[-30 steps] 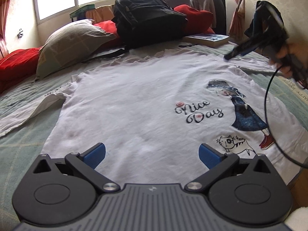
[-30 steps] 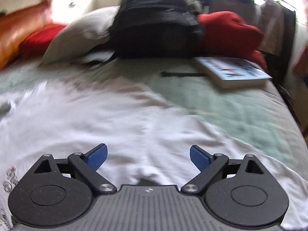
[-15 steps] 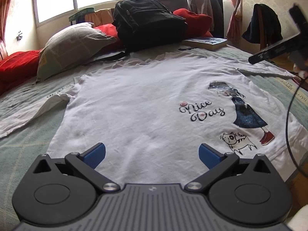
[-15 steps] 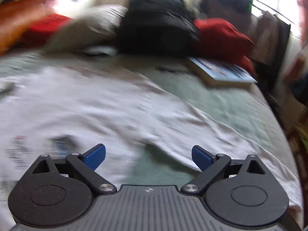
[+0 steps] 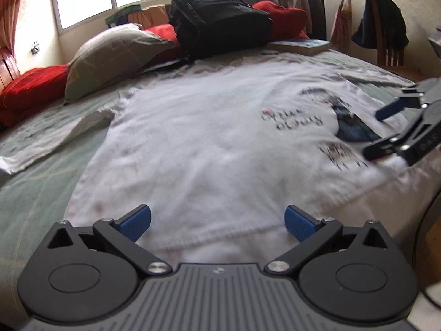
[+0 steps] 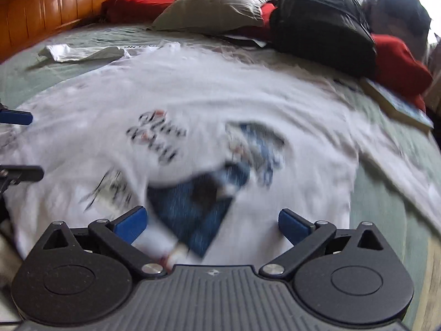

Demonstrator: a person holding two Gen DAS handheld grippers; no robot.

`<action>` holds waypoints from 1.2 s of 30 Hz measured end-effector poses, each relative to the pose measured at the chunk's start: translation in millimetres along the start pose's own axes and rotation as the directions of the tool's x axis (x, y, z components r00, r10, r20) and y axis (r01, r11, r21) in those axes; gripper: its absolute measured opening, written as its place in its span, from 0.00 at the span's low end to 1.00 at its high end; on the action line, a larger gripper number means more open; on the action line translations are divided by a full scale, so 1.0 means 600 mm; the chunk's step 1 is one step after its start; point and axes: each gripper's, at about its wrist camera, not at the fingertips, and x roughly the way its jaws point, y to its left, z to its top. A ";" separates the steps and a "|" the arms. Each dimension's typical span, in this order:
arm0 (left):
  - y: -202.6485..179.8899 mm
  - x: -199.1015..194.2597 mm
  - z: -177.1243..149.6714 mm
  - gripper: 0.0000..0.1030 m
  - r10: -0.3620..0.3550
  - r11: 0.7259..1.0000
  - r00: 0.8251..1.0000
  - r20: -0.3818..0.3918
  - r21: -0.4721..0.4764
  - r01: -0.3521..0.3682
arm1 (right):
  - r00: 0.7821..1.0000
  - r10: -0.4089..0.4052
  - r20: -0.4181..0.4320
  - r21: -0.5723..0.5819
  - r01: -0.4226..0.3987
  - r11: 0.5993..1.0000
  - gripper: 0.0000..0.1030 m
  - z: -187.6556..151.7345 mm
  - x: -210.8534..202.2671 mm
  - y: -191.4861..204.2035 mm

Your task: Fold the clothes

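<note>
Left wrist view, shirt: a white T-shirt (image 5: pixel 209 143) was seen spread flat, print side up, on the green bed (image 5: pixel 35 193), its hem lying nearest the camera at 6 o'clock.
Left wrist view, left claw (image 5: pixel 217 222): it was held released, nothing between the blue pads, just above the hem.
Left wrist view, right claw (image 5: pixel 386 129): it was caught at 3 o'clock, over the shirt's printed side, jaws spread.
Right wrist view, right claw (image 6: pixel 210 223): it was shown released and empty over the blurred blue print.
Right wrist view, shirt: a sleeve (image 6: pixel 397 165) was seen trailing out at 3 o'clock.
Handling: the cloth was judged light, soft and limp; a hem corner or a side seam was judged the best hold.
Only in left view: a chair (image 5: pixel 386 38) at 2 o'clock.
Only in right view: a wooden headboard (image 6: pixel 55 8) at 10 o'clock.
</note>
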 end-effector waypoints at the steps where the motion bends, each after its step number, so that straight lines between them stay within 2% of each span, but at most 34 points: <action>1: 0.001 -0.004 -0.004 0.99 -0.017 1.000 1.000 -0.008 -0.005 0.017 | 1.000 -0.005 0.000 0.014 0.005 1.000 1.00 -0.014 -0.011 -0.001; 4: 0.000 -0.016 -0.003 0.99 -0.046 0.999 0.999 -0.015 0.011 0.047 | 1.000 -0.006 0.001 0.049 0.006 0.999 1.00 -0.045 -0.037 -0.008; 7: -0.003 -0.026 0.021 0.99 -0.021 0.997 0.999 0.025 0.073 0.020 | 1.000 -0.020 0.009 0.080 0.019 0.997 1.00 -0.040 -0.052 -0.011; 10: 0.006 -0.010 0.048 0.99 -0.041 0.997 0.999 0.032 0.070 0.039 | 0.998 -0.033 0.058 0.105 0.026 0.994 1.00 -0.004 -0.057 -0.011; 14: 0.036 0.036 0.045 0.99 -0.090 0.995 0.996 -0.012 -0.042 0.089 | 0.994 -0.007 0.111 0.154 -0.010 0.988 1.00 0.065 -0.051 -0.005; 16: 0.049 0.049 0.030 0.99 -0.110 0.990 0.994 -0.028 -0.090 0.107 | 0.993 0.018 0.117 0.192 -0.040 0.981 1.00 0.101 -0.037 -0.006; 19: 0.068 0.031 0.034 0.99 -0.124 0.989 0.992 -0.033 -0.089 0.120 | 0.990 0.081 0.118 0.257 -0.110 0.960 1.00 0.151 -0.009 -0.007; 21: 0.097 0.016 0.046 0.99 -0.100 0.990 0.995 -0.017 -0.101 0.098 | 0.982 0.139 0.125 0.300 -0.171 0.939 1.00 0.179 0.015 -0.009; 25: 0.187 -0.004 0.070 0.99 -0.029 0.988 1.000 0.002 -0.154 0.029 | 0.972 0.195 0.128 0.353 -0.229 0.907 1.00 0.223 0.061 0.013; 30: 0.317 0.003 0.078 0.99 0.106 0.968 0.994 -0.029 -0.226 -0.109 | 0.947 0.282 0.152 0.395 -0.320 0.861 1.00 0.259 0.103 0.057; 36: 0.459 0.033 0.052 0.99 0.164 0.906 0.986 -0.020 -0.393 -0.158 | 0.946 0.316 0.076 0.328 -0.323 0.888 1.00 0.289 0.145 0.105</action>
